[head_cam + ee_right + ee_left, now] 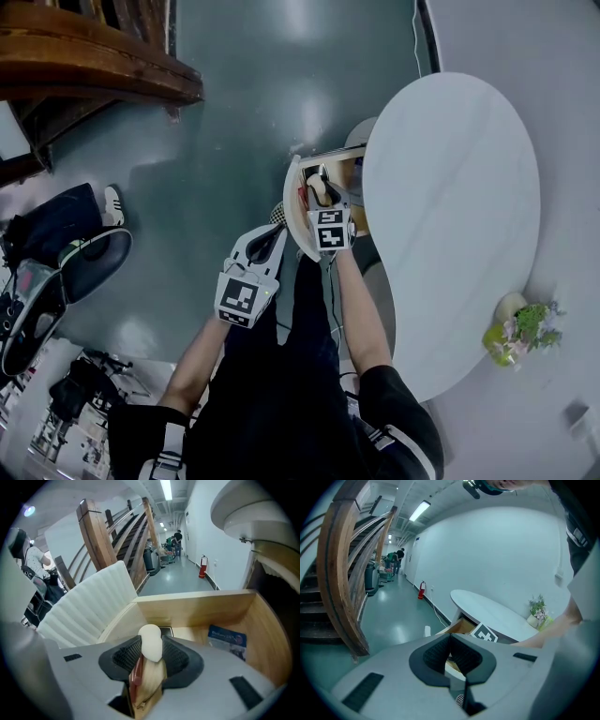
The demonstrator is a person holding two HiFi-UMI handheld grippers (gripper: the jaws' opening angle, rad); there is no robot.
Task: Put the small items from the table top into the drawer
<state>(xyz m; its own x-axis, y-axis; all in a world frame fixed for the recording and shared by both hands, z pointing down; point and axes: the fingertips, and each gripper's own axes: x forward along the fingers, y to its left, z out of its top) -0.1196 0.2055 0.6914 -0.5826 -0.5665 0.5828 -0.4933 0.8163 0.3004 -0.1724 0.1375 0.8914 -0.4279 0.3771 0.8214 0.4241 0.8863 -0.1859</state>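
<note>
Right gripper view, lower centre: the right gripper (152, 649) pinches a seemingly light, stiff, white-tipped wooden stick (149, 674) just below its head.

Wooden staircase (340, 573), red fire extinguisher (421, 590), glossy floor (262, 94)

head view: steeply down | left gripper view: toward table (487, 609) | right gripper view: close into shared drawer (197, 606)
</note>
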